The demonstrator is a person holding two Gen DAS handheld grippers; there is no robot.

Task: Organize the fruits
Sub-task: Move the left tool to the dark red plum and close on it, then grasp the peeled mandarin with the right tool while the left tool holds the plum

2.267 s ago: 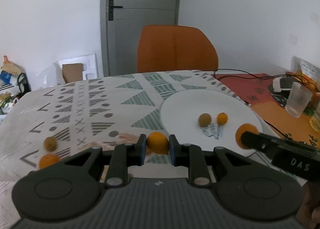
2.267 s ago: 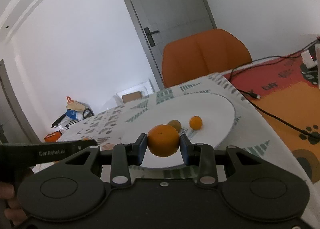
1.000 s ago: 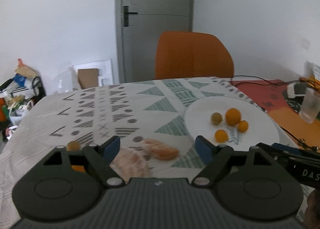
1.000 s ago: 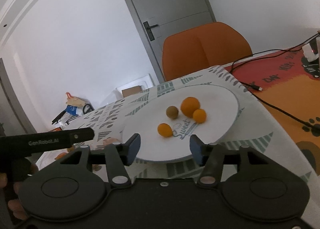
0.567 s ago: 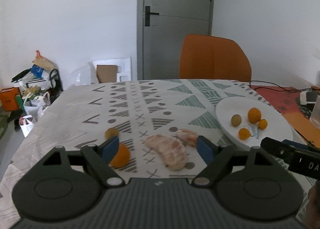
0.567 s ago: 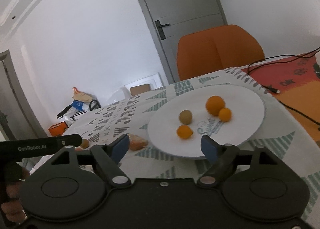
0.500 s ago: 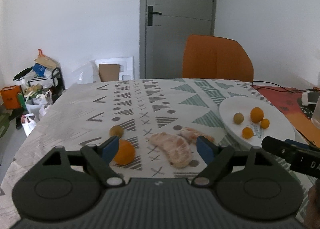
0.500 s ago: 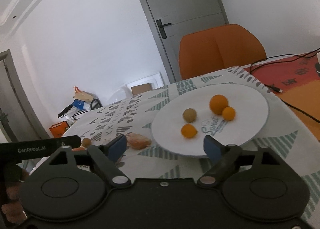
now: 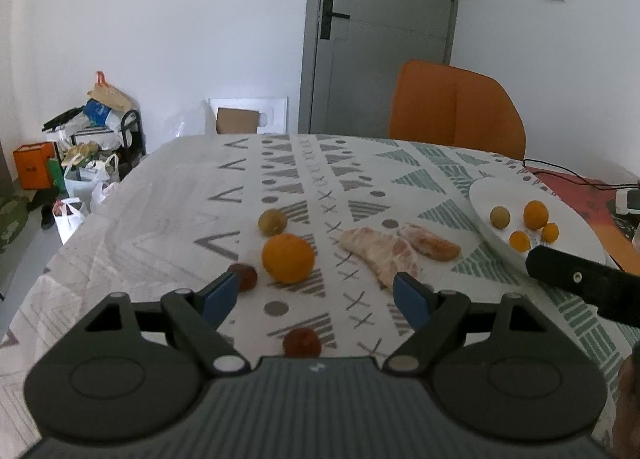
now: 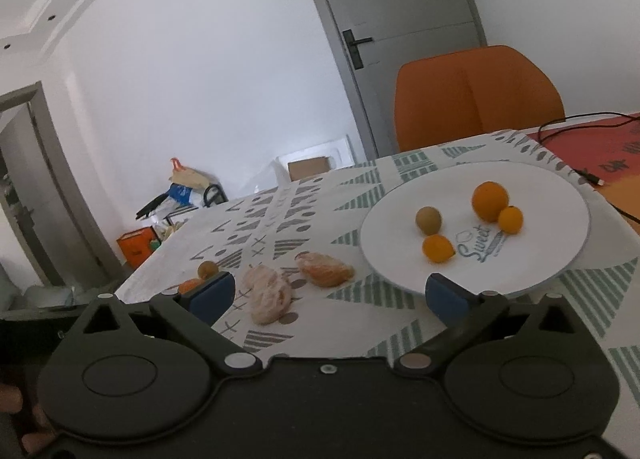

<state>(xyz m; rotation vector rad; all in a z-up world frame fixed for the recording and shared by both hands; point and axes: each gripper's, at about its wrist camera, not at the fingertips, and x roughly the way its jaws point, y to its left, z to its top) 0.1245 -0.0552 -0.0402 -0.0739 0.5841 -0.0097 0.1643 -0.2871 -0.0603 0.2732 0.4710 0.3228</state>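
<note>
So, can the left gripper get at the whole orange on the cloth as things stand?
Probably yes. The left gripper is open and empty, and the orange sits on the cloth just ahead of it, with nothing between them; a small dark fruit lies close beside.

Four fruits [image 10: 489, 201] on plate [image 10: 552, 195] — orange [image 9: 288, 258], peeled segments [image 9: 382, 253] on cloth

Home dining room: clothed table [image 9: 192, 195], chair [image 9: 456, 115], door [image 9: 384, 35].

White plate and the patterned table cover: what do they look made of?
Round white plate: looks like glazed ceramic, possibly melamine; smooth, faintly glossy surface with printed "Sweet" lettering. Patterned white table cover: woven fabric, matte; it wrinkles and drapes softly over the table edge.
</note>
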